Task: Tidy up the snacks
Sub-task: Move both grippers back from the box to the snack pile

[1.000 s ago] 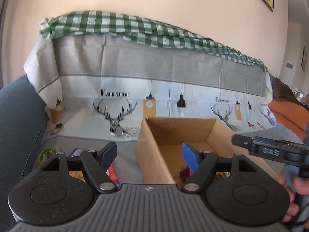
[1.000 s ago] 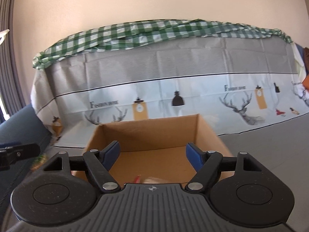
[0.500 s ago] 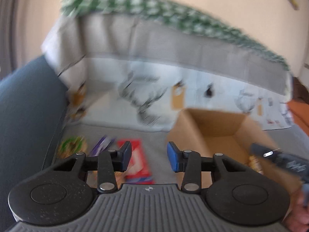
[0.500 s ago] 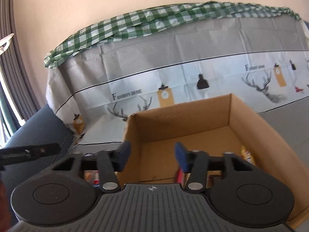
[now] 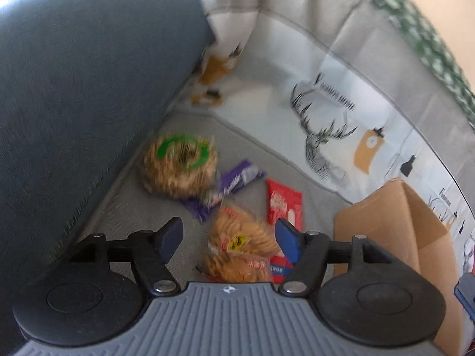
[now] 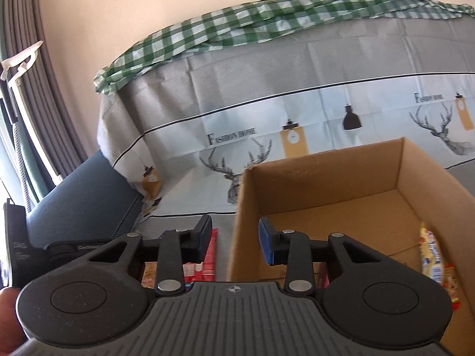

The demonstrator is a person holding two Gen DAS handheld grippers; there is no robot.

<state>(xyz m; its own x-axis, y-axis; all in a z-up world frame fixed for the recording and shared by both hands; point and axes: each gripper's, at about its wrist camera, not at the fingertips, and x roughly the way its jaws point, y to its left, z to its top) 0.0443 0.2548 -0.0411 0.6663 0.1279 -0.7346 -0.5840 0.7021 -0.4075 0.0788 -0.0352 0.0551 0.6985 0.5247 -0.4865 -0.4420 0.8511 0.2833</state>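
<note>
In the left wrist view my left gripper [image 5: 228,233] points down at snacks lying on the grey sofa seat. Its jaws are opening, and nothing is pressed between them. A clear bag of orange biscuits [image 5: 240,246] lies right below the gap. Beside it are a red packet [image 5: 283,204], a purple wrapper [image 5: 234,182] and a round green-labelled pack [image 5: 179,164]. My right gripper [image 6: 234,237] hovers over the near left corner of the cardboard box [image 6: 326,175]. Its jaws are closing on nothing. A yellow snack bag [image 6: 430,252] lies inside the box.
A dark blue cushion [image 5: 83,74] rises left of the snacks. The sofa back wears a grey deer-print cover [image 6: 297,112] under a green checked cloth [image 6: 252,29]. The box [image 5: 409,228] stands right of the snacks. The left gripper's body [image 6: 35,249] and a hand show at the right view's left edge.
My left gripper swung left and tipped down from the box to the loose snacks, narrowing and then widening again. My right gripper drifted left across the box and narrowed.
</note>
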